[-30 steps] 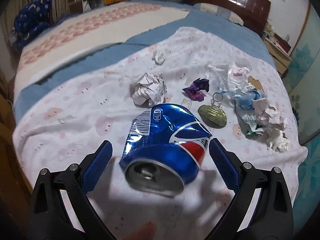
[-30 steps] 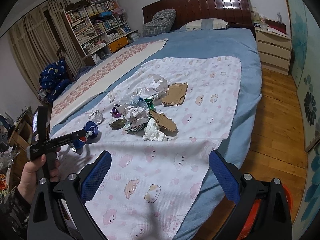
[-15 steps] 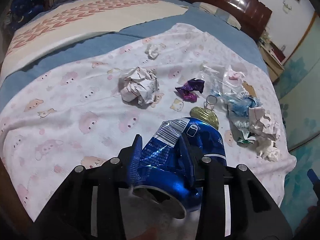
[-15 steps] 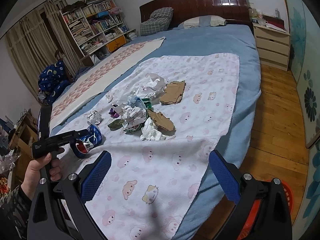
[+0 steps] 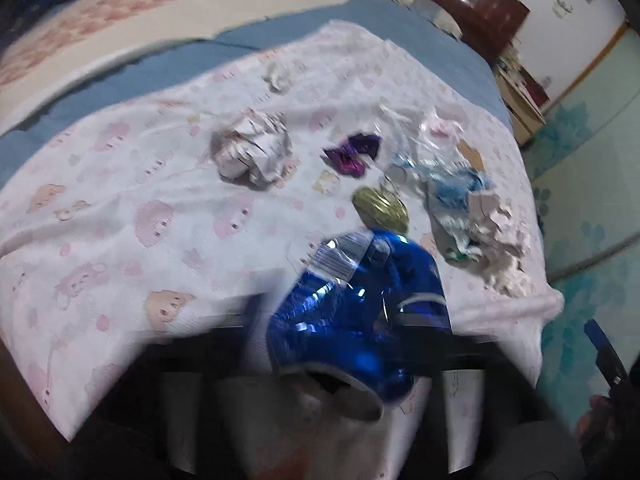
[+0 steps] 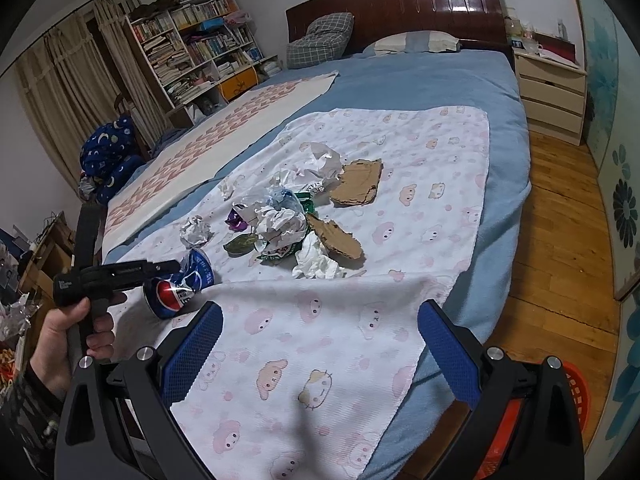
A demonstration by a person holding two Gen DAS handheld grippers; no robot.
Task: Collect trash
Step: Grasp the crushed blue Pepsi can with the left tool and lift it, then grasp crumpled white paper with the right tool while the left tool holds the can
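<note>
My left gripper (image 5: 352, 320) is shut on a crushed blue Pepsi can (image 5: 360, 300) and holds it just above the pink-patterned white sheet (image 5: 140, 220); this view is blurred by motion. The can (image 6: 180, 284) and the left gripper (image 6: 176, 270) also show in the right wrist view, at the sheet's left edge. A pile of trash (image 6: 288, 224) lies mid-sheet: crumpled paper, cardboard pieces (image 6: 356, 184), a purple wrapper (image 5: 352, 156), a gold shell-shaped item (image 5: 380, 208). My right gripper (image 6: 320, 348) is open and empty above the sheet's near end.
An orange basket (image 6: 576, 396) stands on the wooden floor (image 6: 560, 240) at the lower right. A crumpled paper ball (image 5: 252, 152) lies apart from the pile. A bedside drawer unit (image 6: 552, 92) and a bookshelf (image 6: 192, 52) stand beyond the bed.
My left gripper closed on the can and lifted it off the sheet, moving back toward the bed's edge. The right gripper stayed open and shifted only slightly.
</note>
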